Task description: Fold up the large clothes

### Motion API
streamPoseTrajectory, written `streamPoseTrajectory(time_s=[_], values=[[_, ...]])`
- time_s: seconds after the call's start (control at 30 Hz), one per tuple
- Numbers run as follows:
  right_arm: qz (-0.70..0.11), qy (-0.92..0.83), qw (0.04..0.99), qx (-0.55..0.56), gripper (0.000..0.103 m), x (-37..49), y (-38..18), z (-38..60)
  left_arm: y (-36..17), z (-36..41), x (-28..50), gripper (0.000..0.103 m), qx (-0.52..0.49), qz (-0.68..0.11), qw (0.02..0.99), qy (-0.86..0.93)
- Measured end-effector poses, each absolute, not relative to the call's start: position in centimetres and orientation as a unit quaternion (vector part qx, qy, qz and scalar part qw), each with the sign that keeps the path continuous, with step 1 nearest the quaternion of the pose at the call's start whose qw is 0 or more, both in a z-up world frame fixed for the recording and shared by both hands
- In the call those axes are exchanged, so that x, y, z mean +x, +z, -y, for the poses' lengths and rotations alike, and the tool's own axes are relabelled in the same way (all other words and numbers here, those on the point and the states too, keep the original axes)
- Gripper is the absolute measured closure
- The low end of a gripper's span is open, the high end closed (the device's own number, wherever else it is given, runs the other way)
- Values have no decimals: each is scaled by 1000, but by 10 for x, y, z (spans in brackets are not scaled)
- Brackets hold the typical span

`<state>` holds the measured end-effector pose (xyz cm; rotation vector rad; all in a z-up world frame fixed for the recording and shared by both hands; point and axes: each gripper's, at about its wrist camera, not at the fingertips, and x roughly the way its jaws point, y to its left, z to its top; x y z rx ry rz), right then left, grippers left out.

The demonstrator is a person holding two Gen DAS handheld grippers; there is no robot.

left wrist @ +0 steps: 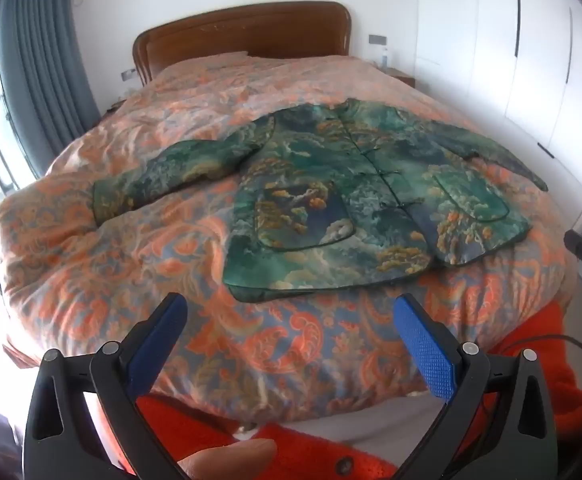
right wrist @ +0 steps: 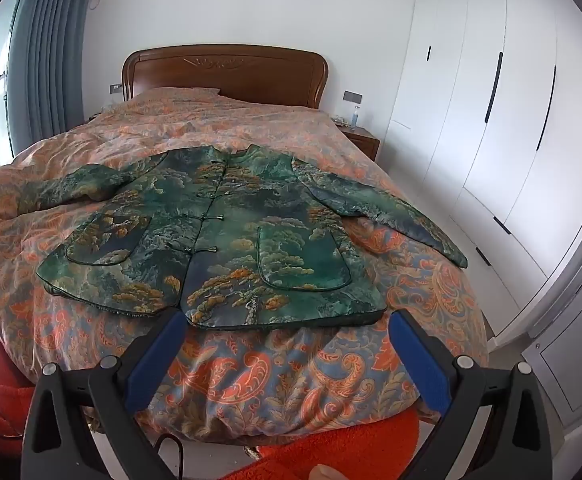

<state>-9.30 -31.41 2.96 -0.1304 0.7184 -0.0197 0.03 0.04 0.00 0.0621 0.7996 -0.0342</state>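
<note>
Nearest the lens, the left hand-held gripper stands with its blue pads wide apart and nothing between them, poised over the bed's near edge. One jacket lies flat and face up on the patterned quilt, buttoned, both sleeves spread outward, two patch pockets showing. By the look of it no fold has been made yet, so the whole job is left. The right hand-held gripper is likewise spread and empty, just short of the jacket's hem.
</note>
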Motion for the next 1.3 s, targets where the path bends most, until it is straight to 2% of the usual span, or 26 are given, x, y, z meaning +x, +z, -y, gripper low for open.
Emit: streamPoseTrajectory(time_s=[1.3], values=[[-359,-4,932,-59,0,-94,28,309,-8,-3,-2,1,25,-397,917,-20]])
